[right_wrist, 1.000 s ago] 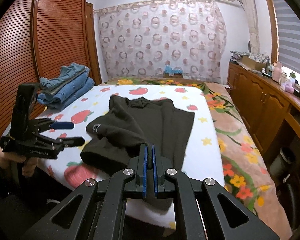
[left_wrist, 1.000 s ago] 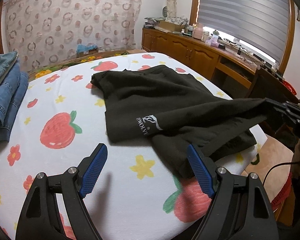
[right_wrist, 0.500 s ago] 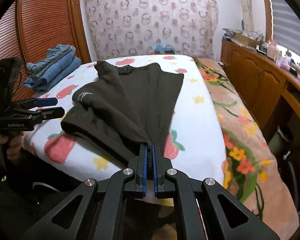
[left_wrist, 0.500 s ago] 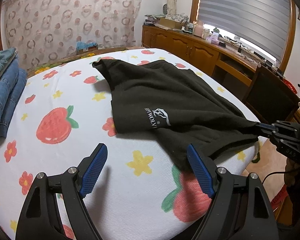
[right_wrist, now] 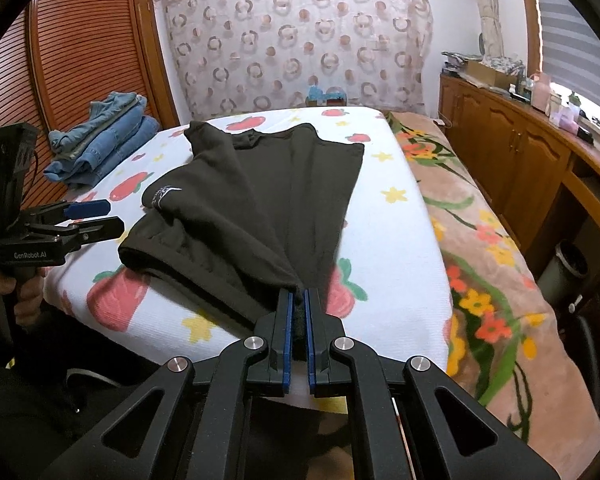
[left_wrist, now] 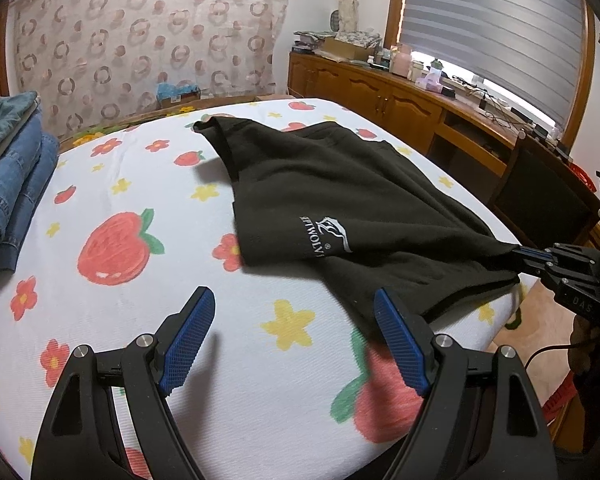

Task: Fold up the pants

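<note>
Black pants point(left_wrist: 340, 200) with a white logo point(left_wrist: 324, 236) lie spread on the strawberry-print bed point(left_wrist: 112, 248). In the right wrist view the pants point(right_wrist: 260, 200) stretch from the far end of the bed to the near edge. My right gripper point(right_wrist: 296, 312) is shut on a bunched end of the pants at the bed's edge; it also shows in the left wrist view point(left_wrist: 528, 258). My left gripper point(left_wrist: 292, 324) is open and empty, just above the bed beside the pants' near corner; it also shows in the right wrist view point(right_wrist: 96, 216).
A stack of folded blue jeans point(right_wrist: 100, 144) lies at the bed's far left corner. A wooden cabinet point(right_wrist: 520, 160) runs along the right wall. A floral blanket point(right_wrist: 480, 248) covers the bed's right side. A wooden wardrobe point(right_wrist: 80, 60) stands to the left.
My right gripper has pulled the pants' end toward the bed's near edge, and the fabric has stretched out flatter. My left gripper stays open near the pants' corner.
</note>
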A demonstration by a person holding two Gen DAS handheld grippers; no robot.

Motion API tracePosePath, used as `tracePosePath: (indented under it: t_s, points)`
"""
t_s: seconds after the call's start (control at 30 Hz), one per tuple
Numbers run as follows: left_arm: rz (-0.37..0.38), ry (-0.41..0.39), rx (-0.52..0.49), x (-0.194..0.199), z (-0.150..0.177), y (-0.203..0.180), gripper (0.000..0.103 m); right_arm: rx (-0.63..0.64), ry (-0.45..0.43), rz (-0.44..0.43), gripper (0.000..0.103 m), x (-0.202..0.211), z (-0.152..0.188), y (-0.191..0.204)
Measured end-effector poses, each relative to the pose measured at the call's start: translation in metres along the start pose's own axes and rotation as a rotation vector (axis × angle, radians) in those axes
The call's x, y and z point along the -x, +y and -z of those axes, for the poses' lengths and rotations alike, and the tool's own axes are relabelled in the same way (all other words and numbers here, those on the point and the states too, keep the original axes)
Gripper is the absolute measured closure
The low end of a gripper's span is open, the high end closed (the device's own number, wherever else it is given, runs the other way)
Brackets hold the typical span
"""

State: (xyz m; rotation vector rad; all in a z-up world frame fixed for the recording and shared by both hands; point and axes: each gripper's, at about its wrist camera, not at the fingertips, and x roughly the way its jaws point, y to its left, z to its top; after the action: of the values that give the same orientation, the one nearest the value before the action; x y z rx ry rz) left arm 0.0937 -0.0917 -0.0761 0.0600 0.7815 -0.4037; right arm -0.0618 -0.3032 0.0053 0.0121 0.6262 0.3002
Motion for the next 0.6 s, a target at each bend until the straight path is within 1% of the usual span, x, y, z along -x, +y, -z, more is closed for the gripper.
tracePosePath:
  t_s: [0.13,0.2,0.27,0.4,0.6]
  points:
    - [-0.006,-0.011,0.014,0.002,0.0,0.004,0.02,0.012,-0.004,0.012,0.089,0.003,-0.001,0.0]
    - [-0.013,-0.019,0.022,0.004,-0.001,0.007,0.02,0.017,-0.017,0.012,0.081,0.008,-0.002,0.0]
    - [-0.018,-0.024,0.029,0.005,0.0,0.009,0.02,0.02,-0.032,0.012,0.077,0.012,-0.004,0.001]
    - [-0.025,-0.035,0.042,0.008,0.001,0.014,0.02,0.043,-0.056,0.005,0.075,0.013,-0.012,0.005]
    - [-0.026,-0.037,0.048,0.009,0.003,0.019,0.02,0.063,-0.07,0.006,0.073,-0.004,-0.029,0.003]
